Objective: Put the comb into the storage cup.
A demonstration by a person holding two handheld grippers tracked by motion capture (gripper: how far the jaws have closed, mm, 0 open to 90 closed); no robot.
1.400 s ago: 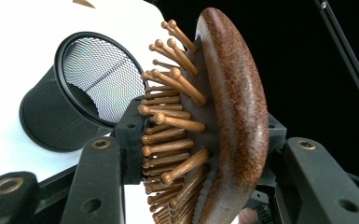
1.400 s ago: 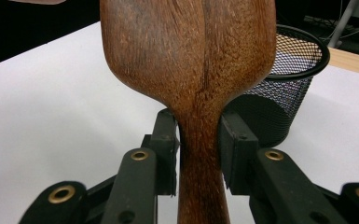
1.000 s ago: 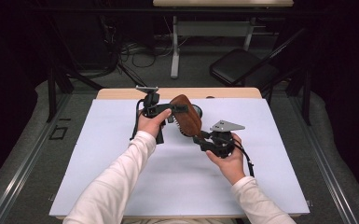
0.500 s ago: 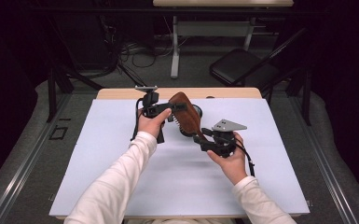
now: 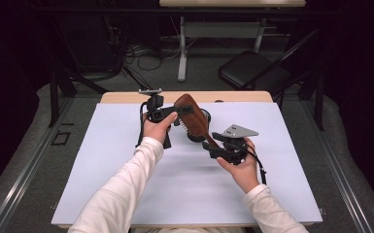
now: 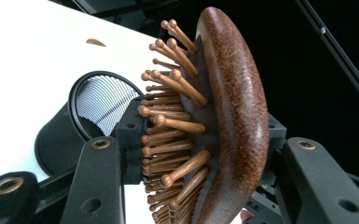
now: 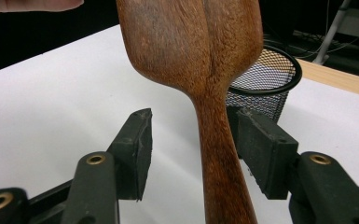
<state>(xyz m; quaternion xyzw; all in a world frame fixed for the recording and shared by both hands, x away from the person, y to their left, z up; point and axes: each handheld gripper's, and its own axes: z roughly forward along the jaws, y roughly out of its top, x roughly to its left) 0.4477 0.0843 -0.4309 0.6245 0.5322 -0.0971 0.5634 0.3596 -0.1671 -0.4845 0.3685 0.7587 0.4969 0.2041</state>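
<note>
A brown wooden paddle hairbrush (image 5: 192,112) with wooden pins is held tilted above the table. My left gripper (image 5: 183,114) is shut on its head (image 6: 235,116), one pad in the pins and one on the back. My right gripper (image 5: 210,145) is at the handle (image 7: 220,158). Its jaws have just been opening. The handle stands between them, close against the right pad (image 7: 265,149), with a clear gap to the left pad (image 7: 137,149). A black mesh cup (image 5: 205,120) stands on the white sheet just behind the brush, and it is also seen as the cup (image 6: 63,135) and cup (image 7: 268,77).
A white sheet (image 5: 126,184) covers the table, with a strip of bare wood (image 5: 238,97) at the far edge. Beyond the table stand a black folding chair (image 5: 252,73) and a desk frame with cables on the floor.
The right gripper's jaws have parted around the brush handle. The brush now stands a little more upright in the left gripper. Both hands stay where they were.
</note>
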